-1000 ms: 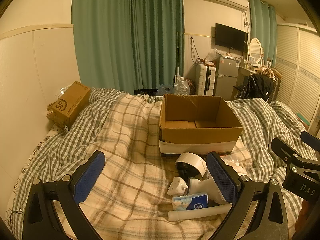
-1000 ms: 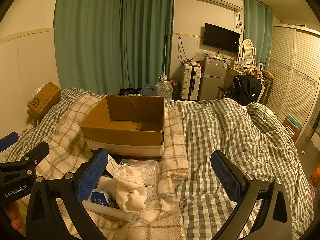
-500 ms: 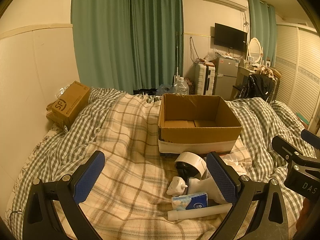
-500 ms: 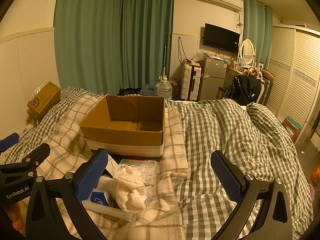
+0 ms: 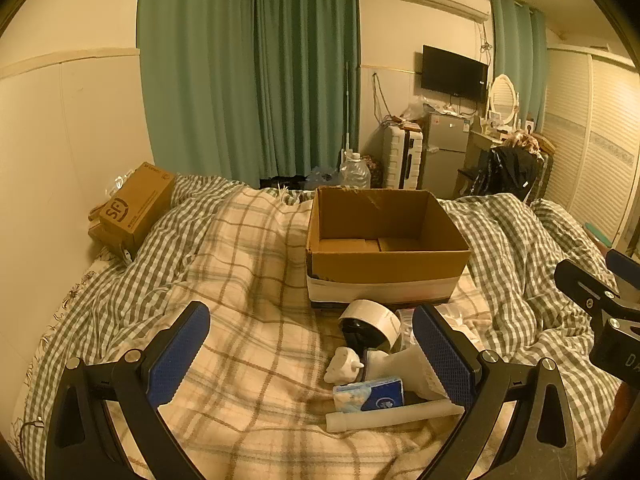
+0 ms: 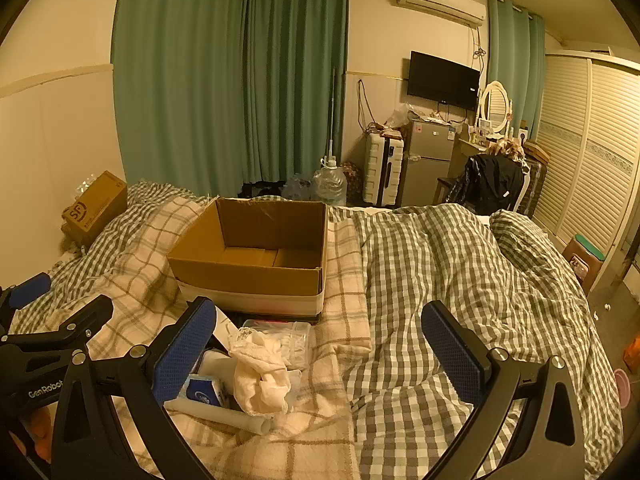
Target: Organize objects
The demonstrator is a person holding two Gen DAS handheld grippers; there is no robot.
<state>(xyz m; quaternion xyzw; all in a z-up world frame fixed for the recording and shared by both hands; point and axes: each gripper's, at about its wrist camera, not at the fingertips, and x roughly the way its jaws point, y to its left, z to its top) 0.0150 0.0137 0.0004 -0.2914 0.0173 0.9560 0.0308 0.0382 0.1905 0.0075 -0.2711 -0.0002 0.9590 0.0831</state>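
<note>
An open, empty cardboard box point(image 5: 384, 240) point(image 6: 256, 256) sits on the plaid blanket. In front of it lies a small pile: a tape roll point(image 5: 370, 326), a white figurine point(image 5: 342, 366), a blue tissue pack point(image 5: 370, 394) point(image 6: 202, 390), a white tube point(image 5: 392, 416) point(image 6: 220, 414), a crumpled cream cloth point(image 6: 262, 374) and a clear plastic container point(image 6: 290, 336). My left gripper point(image 5: 310, 356) hovers open just left of the pile, its right finger in front of it. My right gripper point(image 6: 318, 356) is open, with the pile by its left finger.
A brown SF parcel box point(image 5: 134, 204) rests at the bed's far left by the wall. Green-checked duvet point(image 6: 460, 280) covers the right side of the bed. Beyond the bed stand a water jug point(image 6: 330, 184), suitcase point(image 6: 382, 168), small fridge point(image 6: 428, 160) and a wardrobe point(image 6: 592, 160).
Almost nothing differs: both grippers stay open and hover in place, with only a slight drift of the views. No object has moved.
</note>
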